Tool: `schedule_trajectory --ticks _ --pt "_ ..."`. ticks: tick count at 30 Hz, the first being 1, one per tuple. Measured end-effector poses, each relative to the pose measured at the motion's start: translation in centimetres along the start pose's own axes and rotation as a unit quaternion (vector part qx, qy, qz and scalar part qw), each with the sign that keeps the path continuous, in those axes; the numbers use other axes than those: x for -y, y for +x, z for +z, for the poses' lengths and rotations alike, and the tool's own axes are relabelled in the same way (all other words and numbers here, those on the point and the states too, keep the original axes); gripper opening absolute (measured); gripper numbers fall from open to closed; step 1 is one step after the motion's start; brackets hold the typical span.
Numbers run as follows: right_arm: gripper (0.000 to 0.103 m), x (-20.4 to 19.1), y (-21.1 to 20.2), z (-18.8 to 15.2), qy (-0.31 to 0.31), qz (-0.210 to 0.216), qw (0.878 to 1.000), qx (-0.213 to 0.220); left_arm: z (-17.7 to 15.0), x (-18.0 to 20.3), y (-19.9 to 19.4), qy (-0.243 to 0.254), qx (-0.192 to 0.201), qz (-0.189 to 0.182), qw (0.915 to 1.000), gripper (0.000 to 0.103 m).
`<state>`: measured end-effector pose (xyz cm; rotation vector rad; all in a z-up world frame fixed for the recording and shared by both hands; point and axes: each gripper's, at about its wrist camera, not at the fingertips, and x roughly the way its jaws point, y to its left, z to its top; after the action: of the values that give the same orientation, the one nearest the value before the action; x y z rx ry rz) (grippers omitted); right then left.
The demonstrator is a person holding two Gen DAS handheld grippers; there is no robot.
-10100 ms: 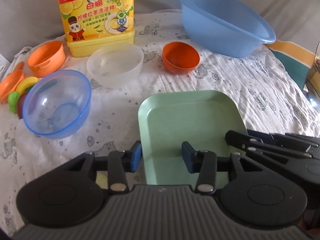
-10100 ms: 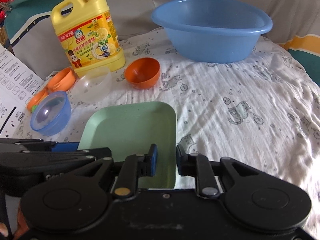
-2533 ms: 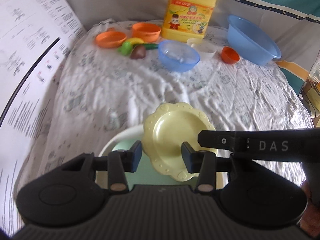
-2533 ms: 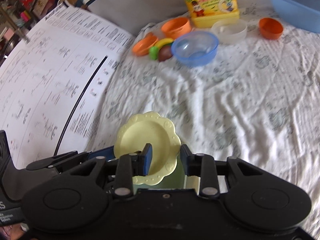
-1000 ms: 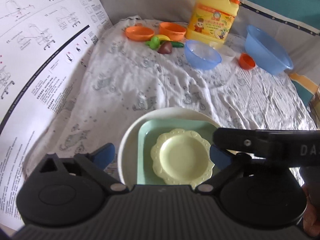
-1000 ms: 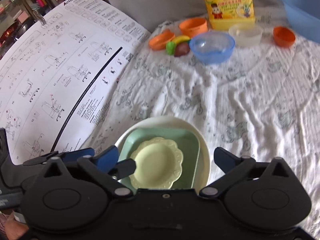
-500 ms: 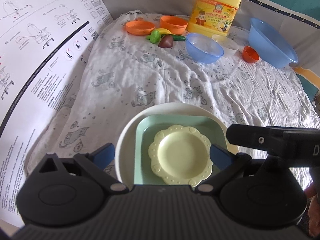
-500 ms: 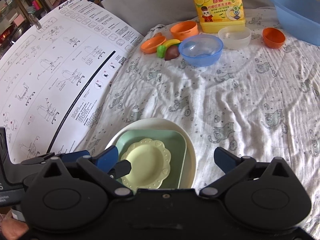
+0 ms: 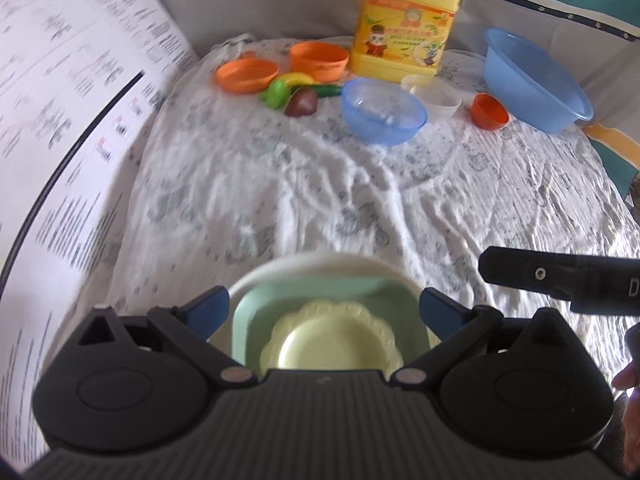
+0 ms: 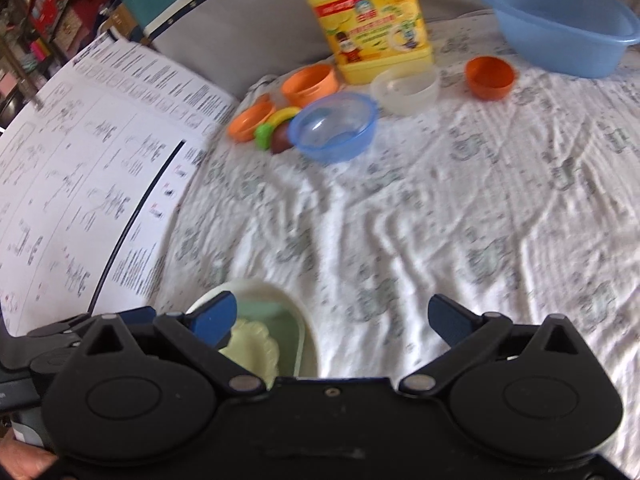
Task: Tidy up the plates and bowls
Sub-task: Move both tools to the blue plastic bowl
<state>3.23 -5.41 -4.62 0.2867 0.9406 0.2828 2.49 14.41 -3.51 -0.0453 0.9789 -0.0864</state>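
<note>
Rumpled white cloth with little grey cat prints (image 9: 320, 184) covers the whole work surface, and both grippers hover low at its near edge. Right under the left gripper (image 9: 322, 312), jaws spread wide and holding nothing, sits the finished stack: a cream round plate (image 9: 320, 266) at the bottom, a mint-green square plate (image 9: 320, 294) inside it, and a scalloped pale-yellow plate (image 9: 332, 340) on top. The right gripper (image 10: 332, 318) is just as wide open and empty, with that stack below its left finger.

Far ahead of both grippers wait the bowls: a translucent blue bowl (image 9: 384, 112) nearest, a frosted clear bowl (image 9: 434, 96) just behind it, a small orange bowl (image 9: 489, 111) off to the right, and an orange cup-like bowl (image 9: 319, 60) with a shallow orange dish (image 9: 247, 75) to the left, beside some toy fruit (image 9: 294, 90). A yellow detergent jug (image 9: 406, 24) and a big blue basin (image 9: 536, 84) stand at the back; a printed instruction sheet (image 9: 60, 140) lies to the left.

These bowls look like thin plastic, so light, fairly stiff and hardly breakable, but smooth and liable to slip or skate on the soft cloth. Best bet, I'd say: pinch the rim wall, one finger inside and one outside, on the near side of the blue bowl.
</note>
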Motion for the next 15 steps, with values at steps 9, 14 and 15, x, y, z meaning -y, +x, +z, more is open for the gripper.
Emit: schedule_trajectory --ticks 9,14,15 --pt "0.103 3.8 1.7 4.7 0.027 -0.021 0.999 -0.002 6.2 0.7 3.3 0.012 0.006 0.002 0.9999 0.103" --pt "0.103 5.2 3.8 8.4 0.048 -0.030 0.998 0.002 9.9 1.3 5.5 0.028 0.014 0.012 0.9994 0.103" --pt "0.103 5.2 4.3 9.2 0.051 -0.031 0.998 0.003 10.6 1.3 6.0 0.025 0.015 0.011 0.9995 0.103"
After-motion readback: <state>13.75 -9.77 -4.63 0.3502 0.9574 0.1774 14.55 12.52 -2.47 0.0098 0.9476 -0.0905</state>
